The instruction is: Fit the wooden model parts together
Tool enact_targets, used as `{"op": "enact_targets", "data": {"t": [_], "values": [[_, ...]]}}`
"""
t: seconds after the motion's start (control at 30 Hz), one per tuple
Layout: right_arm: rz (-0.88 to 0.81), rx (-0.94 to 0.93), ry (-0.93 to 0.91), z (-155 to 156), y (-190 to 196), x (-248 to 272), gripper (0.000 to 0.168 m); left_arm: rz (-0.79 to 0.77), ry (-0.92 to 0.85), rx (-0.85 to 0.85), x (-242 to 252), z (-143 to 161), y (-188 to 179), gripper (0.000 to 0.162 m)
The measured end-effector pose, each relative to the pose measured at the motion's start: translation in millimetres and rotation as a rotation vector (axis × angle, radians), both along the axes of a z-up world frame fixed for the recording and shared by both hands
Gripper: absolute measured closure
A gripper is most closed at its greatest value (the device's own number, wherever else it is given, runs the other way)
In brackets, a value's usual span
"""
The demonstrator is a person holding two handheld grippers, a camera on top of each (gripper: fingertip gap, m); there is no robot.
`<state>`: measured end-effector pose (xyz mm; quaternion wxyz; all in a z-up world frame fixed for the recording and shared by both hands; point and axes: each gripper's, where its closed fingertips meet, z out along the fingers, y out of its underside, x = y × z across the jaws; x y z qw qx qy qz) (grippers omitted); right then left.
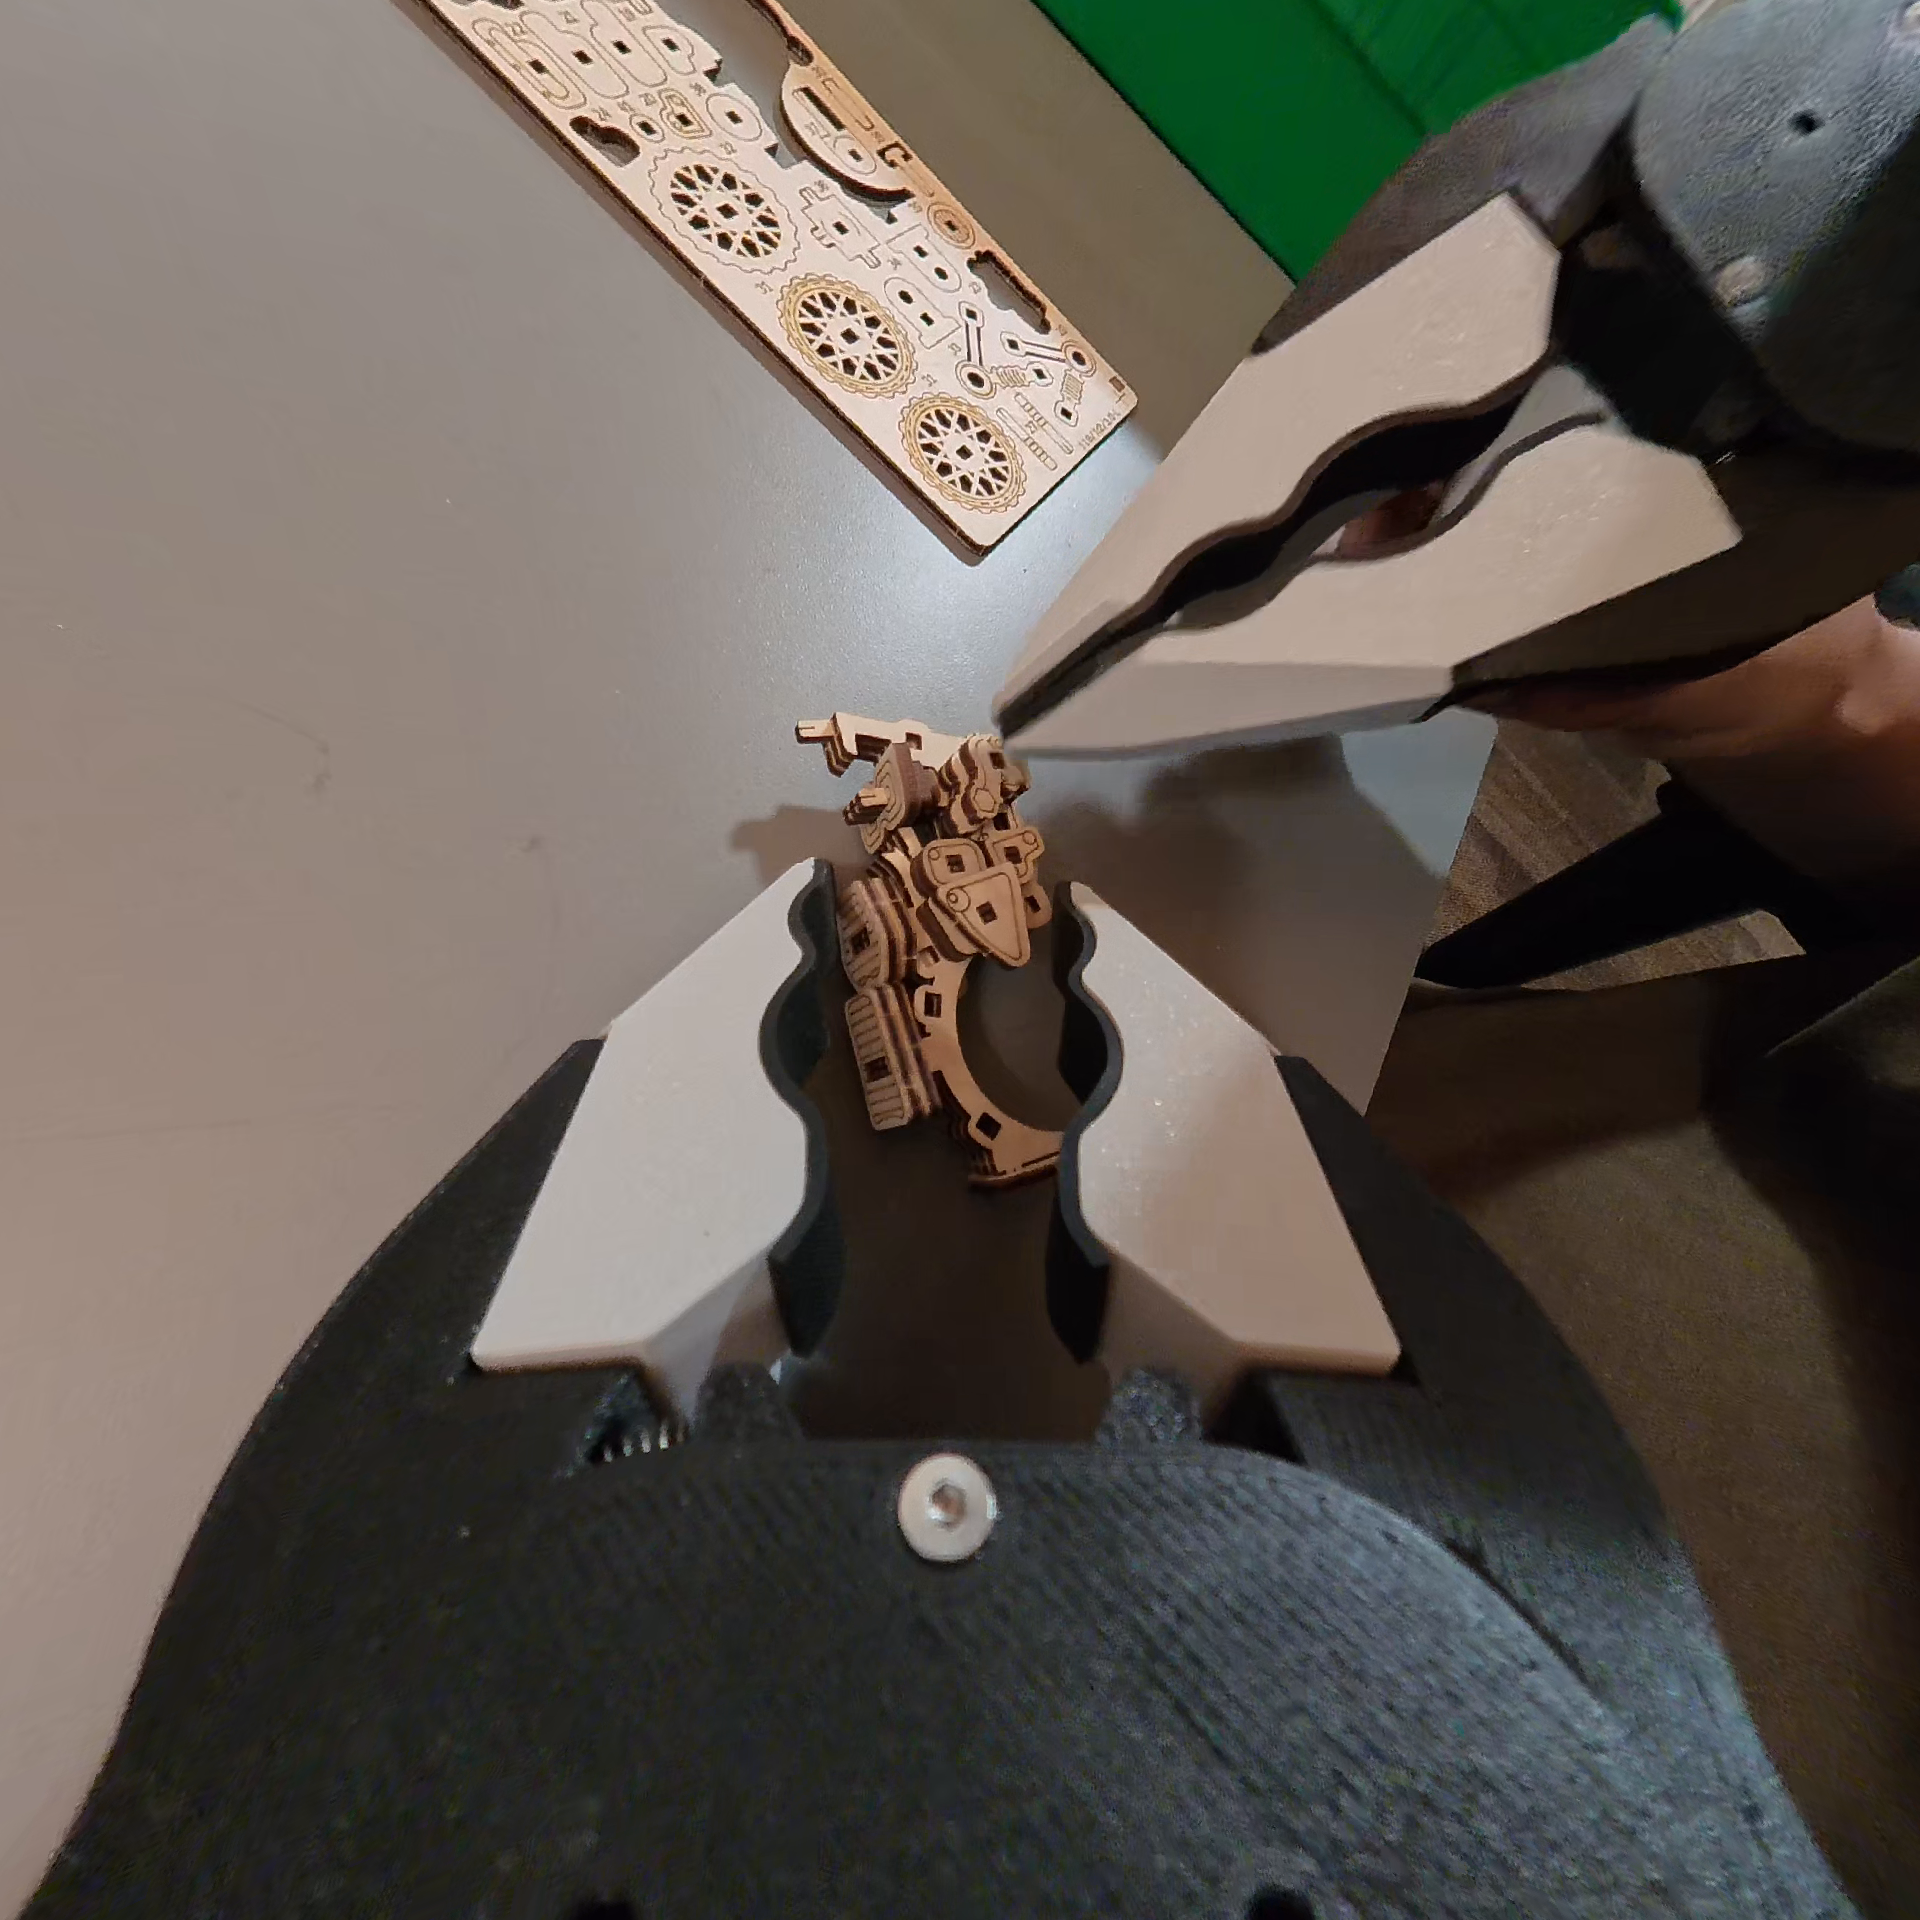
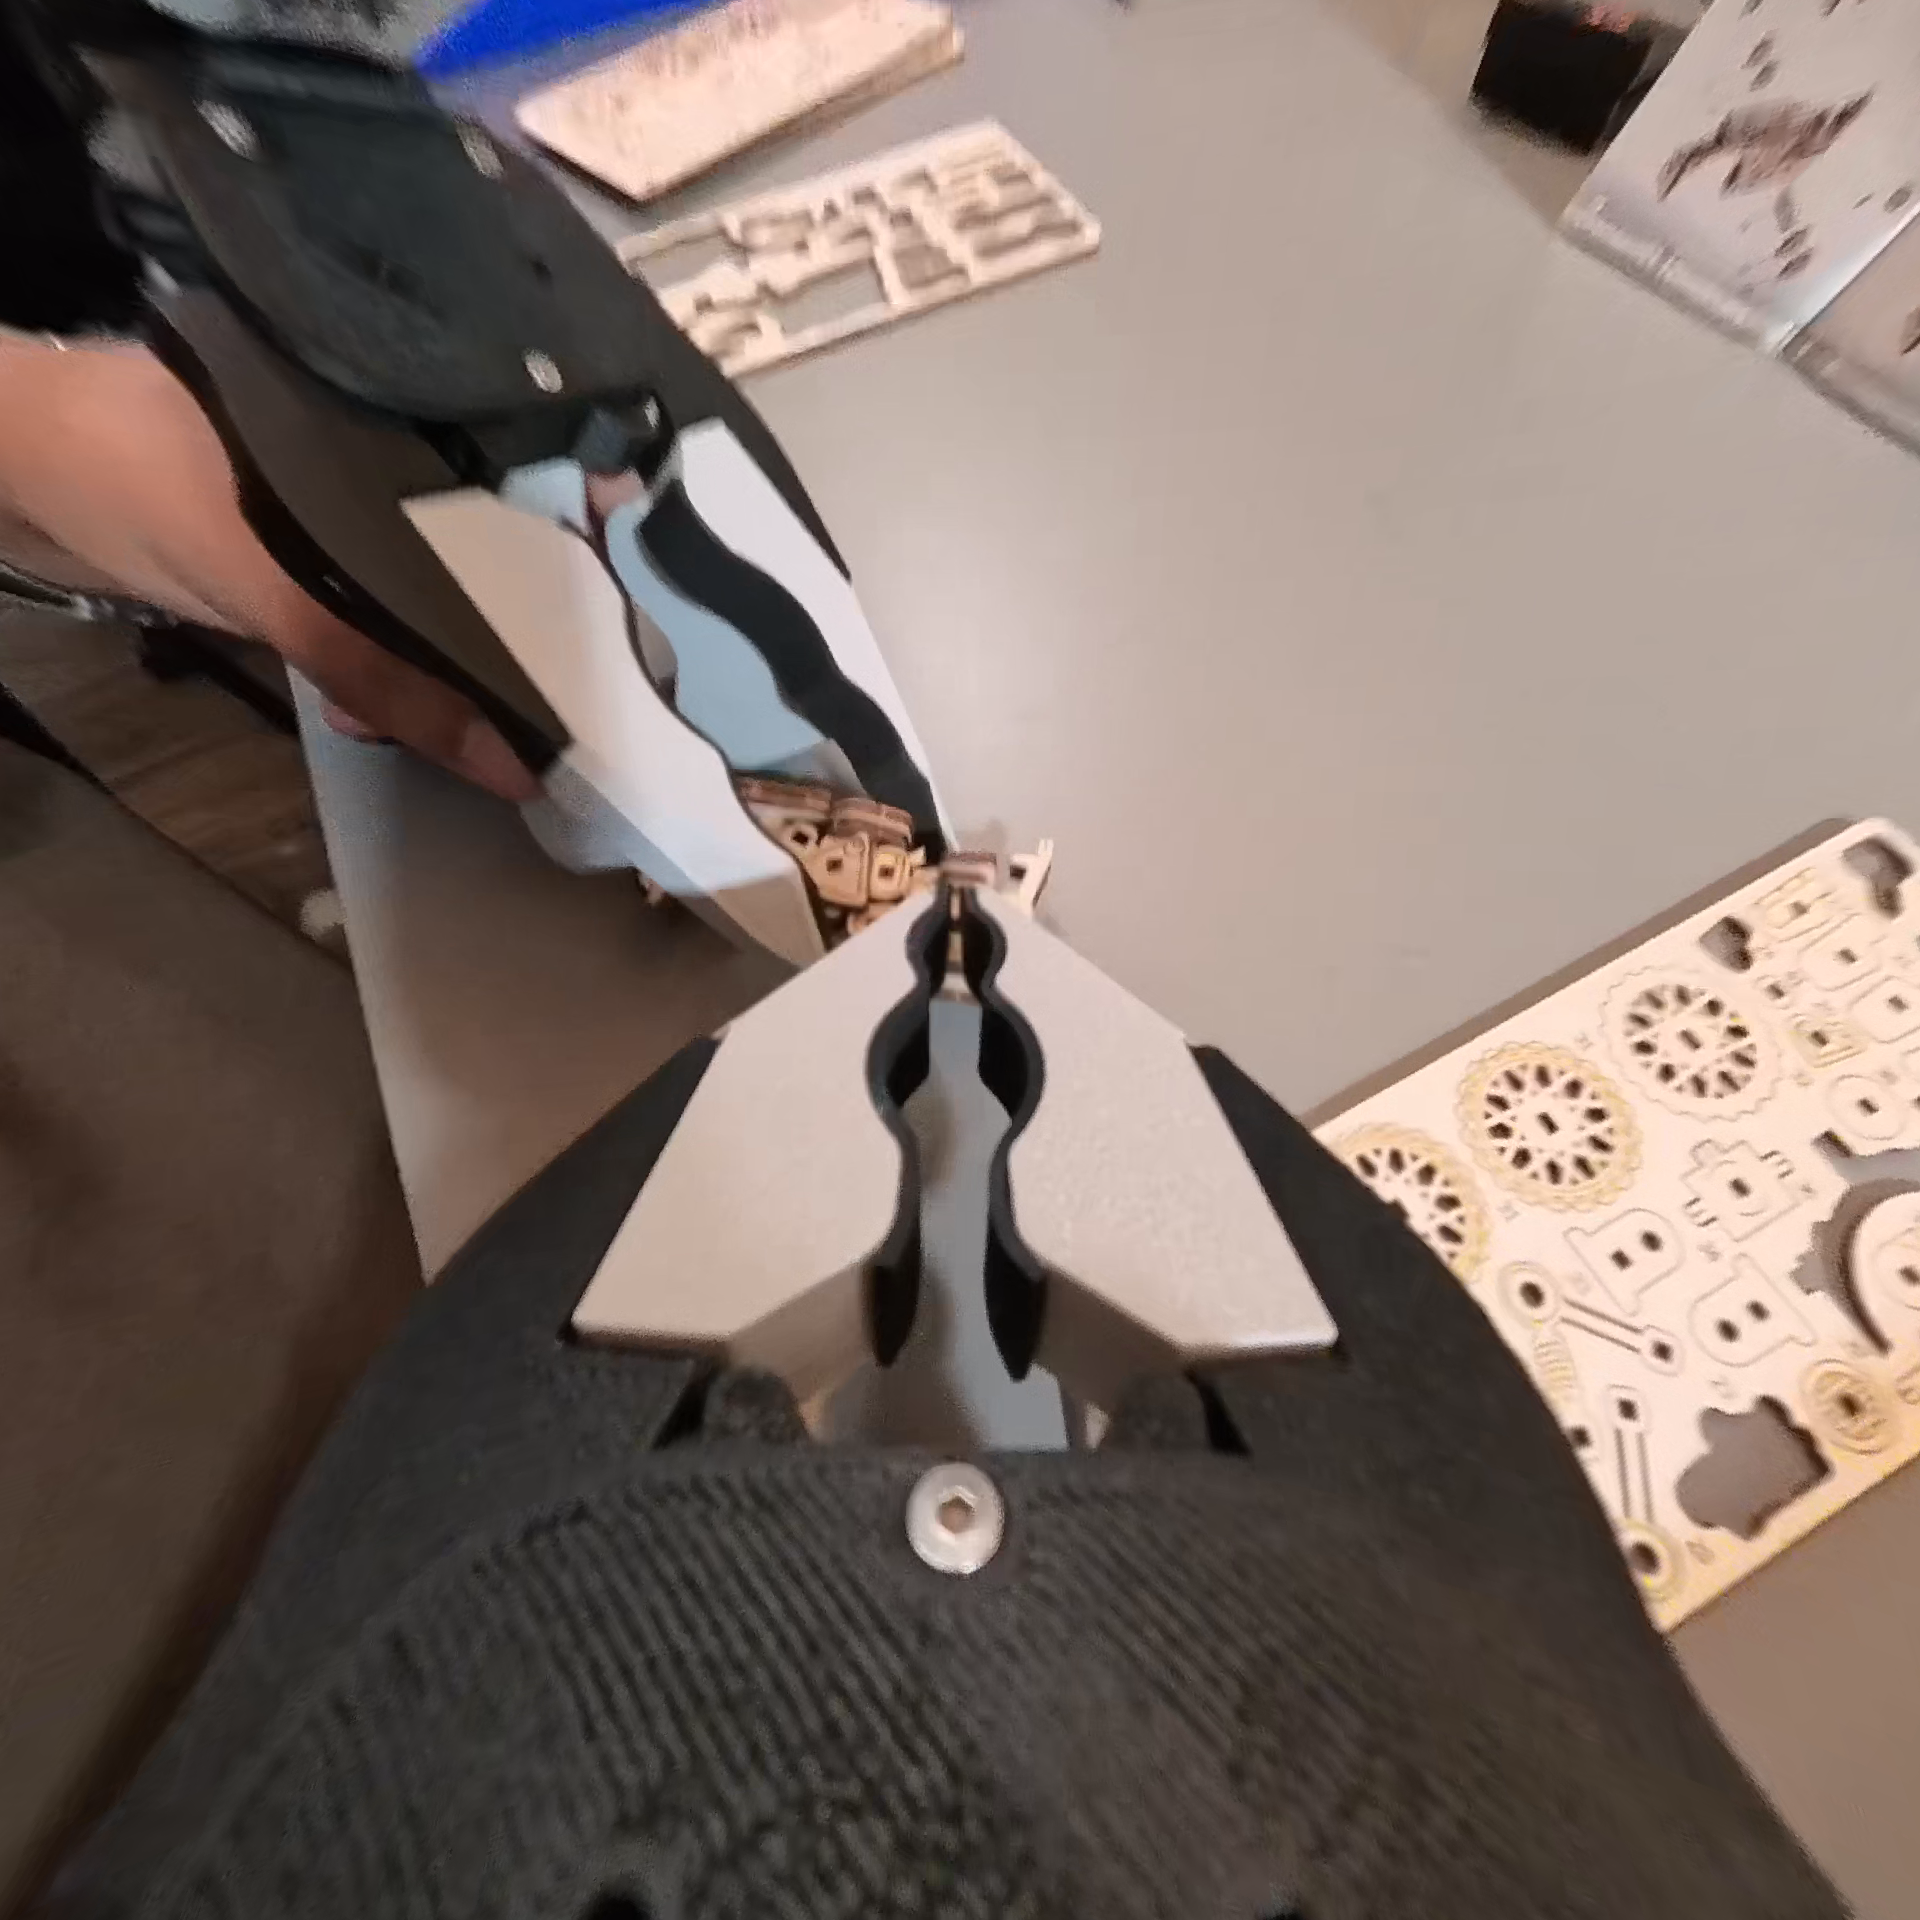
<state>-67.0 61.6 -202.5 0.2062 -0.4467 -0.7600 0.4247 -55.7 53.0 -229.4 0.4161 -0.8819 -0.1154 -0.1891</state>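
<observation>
Left claw [image 1: 945,894] clamps wooden model [image 1: 940,935], right claw [image 1: 1006,727] (closed) touching top.

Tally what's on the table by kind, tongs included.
Tongs: 2, left and right
Half-built wooden model: 1
Wooden part sheets: 2, one with wheels and a farther one
Flat board at the far edge: 1
Printed booklet: 1
Total: 7
</observation>
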Motion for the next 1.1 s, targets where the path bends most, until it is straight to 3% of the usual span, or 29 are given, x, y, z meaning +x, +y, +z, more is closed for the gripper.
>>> {"op": "enact_targets", "data": {"t": [0.23, 0.37, 0.53, 0.67, 0.8, 0.97, 1.1], "values": [[-0.016, -0.001, 0.045, 10, 2, -2, 0.168, 0.0, 0.001, 0.0, 0, 0, 0, 0.121], [-0.006, -0.005, -0.02, -4, 0, 0, 0.168, 0.0, 0.0, 0.0, 0, 0, 0, 0.121], [-0.01, -0.015, 0.054, 14, 4, 0, 0.168, 0.0, 0.0, 0.0, 0, 0, 0, 0.121], [0.008, -0.012, -0.046, -7, 0, 3, 0.157, 0.0, 0.0, 0.0, 0, 0, 0, 0.121], [0.006, -0.01, 0.023, 8, 0, 2, 0.168, 0.0, -0.001, 0.0, 0, 0, 0, 0.121], [0.005, 0.016, -0.023, -5, 1, 3, 0.167, 0.001, -0.001, 0.0, 0, 0, 0, 0.121], [-0.001, -0.004, 0.034, 10, 3, 1, 0.168, 0.0, -0.001, 0.0, 0, 0, 0, 0.121]]}}
